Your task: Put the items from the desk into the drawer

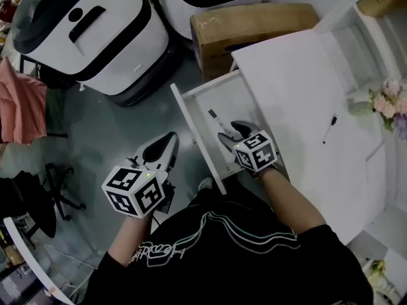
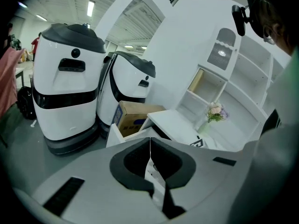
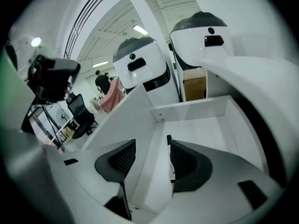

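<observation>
1. Right gripper hangs over the open drawer with its jaws spread wide, pinching nothing. Left gripper is off to the side above the floor, jaws pressed together, empty.
2. Desk: white flat top, mostly bare. The drawer is pulled out from its left edge as the head view shows it.
3. Drawer: open, shallow, white. One marker lies inside; the rest of the visible floor is bare.
4. Marker: lies in the drawer just ahead of the right gripper's tips. In the right gripper view it runs along one jaw's inner face and may be touching the pad, too close to call.
5. Pen: on the desk, lying flat and alone, well apart from both grippers, not yet put away. Likely light and stiff, and the slim smooth barrel will probably roll or slip. Best taken across the middle of the barrel, jaws crosswise to its length and tips low to the desk top. A gentle squeeze should do, since it isn't fragile.
</observation>
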{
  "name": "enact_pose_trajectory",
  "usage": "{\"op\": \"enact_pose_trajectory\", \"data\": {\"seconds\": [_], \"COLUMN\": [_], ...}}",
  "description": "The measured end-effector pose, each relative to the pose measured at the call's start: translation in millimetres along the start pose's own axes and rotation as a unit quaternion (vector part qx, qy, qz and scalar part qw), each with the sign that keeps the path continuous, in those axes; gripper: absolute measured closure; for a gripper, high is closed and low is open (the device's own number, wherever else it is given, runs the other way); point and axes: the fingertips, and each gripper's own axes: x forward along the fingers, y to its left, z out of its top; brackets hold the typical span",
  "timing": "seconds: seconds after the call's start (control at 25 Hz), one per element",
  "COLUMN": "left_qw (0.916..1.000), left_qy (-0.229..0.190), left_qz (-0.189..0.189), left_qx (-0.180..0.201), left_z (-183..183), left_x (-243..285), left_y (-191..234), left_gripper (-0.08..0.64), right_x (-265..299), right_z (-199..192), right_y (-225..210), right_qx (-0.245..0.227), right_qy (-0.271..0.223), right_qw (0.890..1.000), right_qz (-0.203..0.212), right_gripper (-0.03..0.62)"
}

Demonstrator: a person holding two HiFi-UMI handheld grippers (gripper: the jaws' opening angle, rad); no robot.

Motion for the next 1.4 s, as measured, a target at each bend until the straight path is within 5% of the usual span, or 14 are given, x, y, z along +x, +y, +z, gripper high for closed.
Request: {"op": "enact_pose_trajectory", "data": {"seconds": [0.28, 0.44, 0.64, 0.8, 0.92, 1.4], "left_qw": [0.9976, 0.9929, 0.9861, 0.9816, 0.9795, 0.9768], "left_qy": [0.016, 0.030, 0.044, 0.055, 0.063, 0.083], "left_qz": [-0.058, -0.096, -0.133, -0.147, -0.152, -0.149], "left_qx": [0.036, 0.063, 0.091, 0.108, 0.116, 0.130], "left_z": [8.9, 12.7, 10.8, 8.9, 7.3, 10.8], "left_x": [24.0, 41.6, 59.7, 72.8, 80.6, 105.8], "left_y": [-45.7, -78.2, -115.5, -135.6, -148.0, -166.3], "left_gripper": [0.538, 0.538, 0.538, 0.538, 0.538, 0.538], "right_x": [-114.3, -186.7, -268.5, -314.0, -330.4, -312.2], "right_z": [41.1, 43.7, 14.9, -11.4, -29.3, -70.6], "right_y": [20.5, -19.0, -83.0, -128.5, -156.1, -232.1], "right_qx": [0.035, 0.053, 0.083, 0.117, 0.127, 0.186], "right_qy": [-0.117, -0.163, -0.190, -0.200, -0.188, -0.132], "right_qw": [0.992, 0.977, 0.945, 0.916, 0.903, 0.892], "right_qz": [-0.030, -0.123, -0.251, -0.329, -0.365, -0.391], "right_gripper": [0.371, 0.371, 0.371, 0.371, 0.371, 0.371]}}
